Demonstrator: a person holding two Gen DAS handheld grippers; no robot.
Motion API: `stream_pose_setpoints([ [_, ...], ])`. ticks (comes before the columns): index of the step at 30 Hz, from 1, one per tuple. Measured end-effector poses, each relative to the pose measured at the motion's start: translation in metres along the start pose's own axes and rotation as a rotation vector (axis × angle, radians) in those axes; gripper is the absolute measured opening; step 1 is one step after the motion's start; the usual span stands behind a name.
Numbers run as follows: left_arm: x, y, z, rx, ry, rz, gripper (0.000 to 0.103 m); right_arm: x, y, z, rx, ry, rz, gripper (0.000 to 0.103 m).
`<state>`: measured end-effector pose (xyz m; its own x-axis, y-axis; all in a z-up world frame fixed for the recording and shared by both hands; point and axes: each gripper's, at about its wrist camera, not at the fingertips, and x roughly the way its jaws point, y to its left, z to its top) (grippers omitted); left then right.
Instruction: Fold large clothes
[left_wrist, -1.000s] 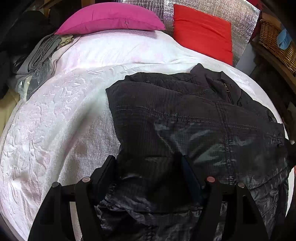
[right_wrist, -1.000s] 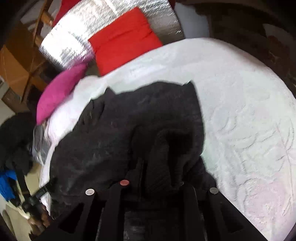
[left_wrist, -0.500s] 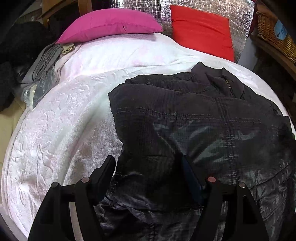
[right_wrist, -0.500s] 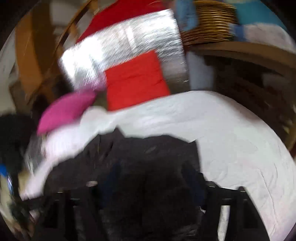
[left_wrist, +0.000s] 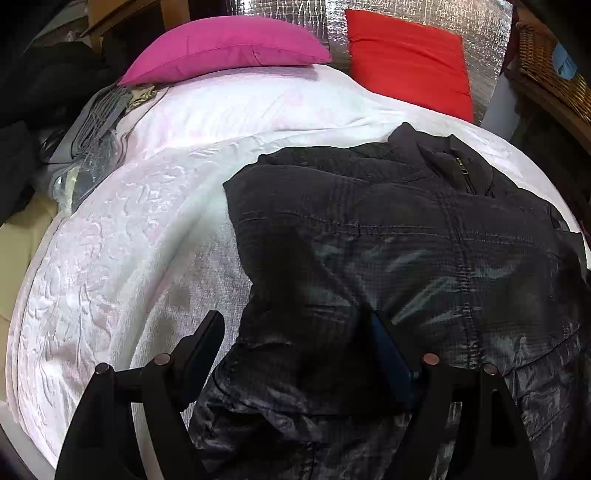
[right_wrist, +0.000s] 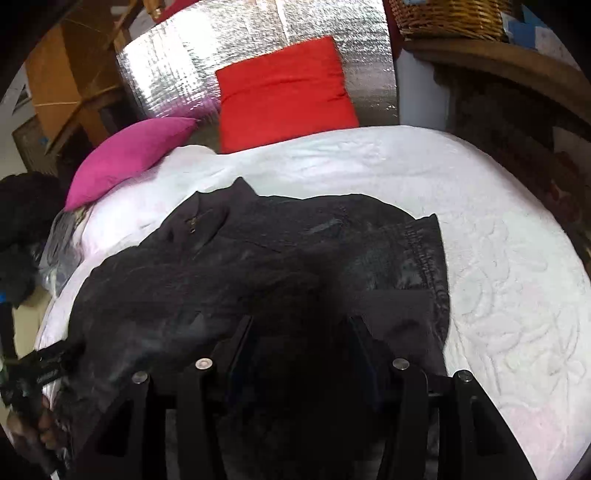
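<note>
A large black quilted jacket (left_wrist: 388, 236) lies spread on a white bedspread (left_wrist: 129, 258), collar and zip toward the pillows. My left gripper (left_wrist: 291, 332) stands with its fingers wide apart over the jacket's near edge, and fabric bunches between them. In the right wrist view the jacket (right_wrist: 258, 258) lies across the bed. My right gripper (right_wrist: 301, 332) is over its near right part, with dark fabric between the spread fingers. Whether either one grips the cloth is unclear. The left gripper also shows at the left edge of the right wrist view (right_wrist: 33, 369).
A pink pillow (left_wrist: 221, 48) and a red pillow (left_wrist: 406, 59) lean at the head of the bed against silver foil. Grey clothes and a plastic bag (left_wrist: 88, 147) lie at the bed's left side. A wicker basket (right_wrist: 447, 16) sits on a wooden shelf at the right.
The right gripper swung up and back and now looks level over the jacket, which lies flatter. The left view shifted slightly back from the jacket.
</note>
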<state>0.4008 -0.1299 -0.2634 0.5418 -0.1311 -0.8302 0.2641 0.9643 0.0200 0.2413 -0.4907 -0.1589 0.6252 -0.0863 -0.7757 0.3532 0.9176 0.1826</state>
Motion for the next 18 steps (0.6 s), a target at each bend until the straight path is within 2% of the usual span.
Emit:
stream_pose_setpoints([
  [4,-0.011,-0.003,-0.005,0.021,-0.038,0.052,0.08,-0.011,0.014,-0.017,-0.095,0.021,-0.033,0.055],
  [8,-0.015,-0.01,-0.012,0.062,-0.063,0.093,0.08,0.014,0.017,-0.029,-0.136,0.09,-0.071,0.055],
  [10,-0.015,-0.016,-0.016,0.101,-0.07,0.119,0.08,0.012,0.016,-0.027,-0.143,0.086,-0.064,0.055],
  [12,-0.017,-0.018,-0.016,0.122,-0.075,0.124,0.08,-0.002,0.007,-0.022,-0.098,0.074,-0.01,0.055],
  [14,-0.02,-0.014,-0.013,0.117,-0.072,0.097,0.08,-0.014,-0.009,-0.015,-0.022,0.041,0.038,0.055],
  [15,-0.021,-0.008,-0.01,0.097,-0.063,0.066,0.08,-0.021,-0.024,-0.009,0.041,0.014,0.043,0.06],
  [16,-0.021,-0.001,-0.006,0.068,-0.05,0.018,0.08,-0.023,-0.037,-0.005,0.095,-0.005,0.045,0.065],
  [17,-0.021,0.004,-0.004,0.044,-0.04,-0.021,0.081,-0.025,-0.053,-0.002,0.161,-0.024,0.052,0.077],
  [18,-0.02,0.012,-0.001,0.014,-0.026,-0.078,0.081,-0.026,-0.07,-0.001,0.239,-0.044,0.07,0.083],
])
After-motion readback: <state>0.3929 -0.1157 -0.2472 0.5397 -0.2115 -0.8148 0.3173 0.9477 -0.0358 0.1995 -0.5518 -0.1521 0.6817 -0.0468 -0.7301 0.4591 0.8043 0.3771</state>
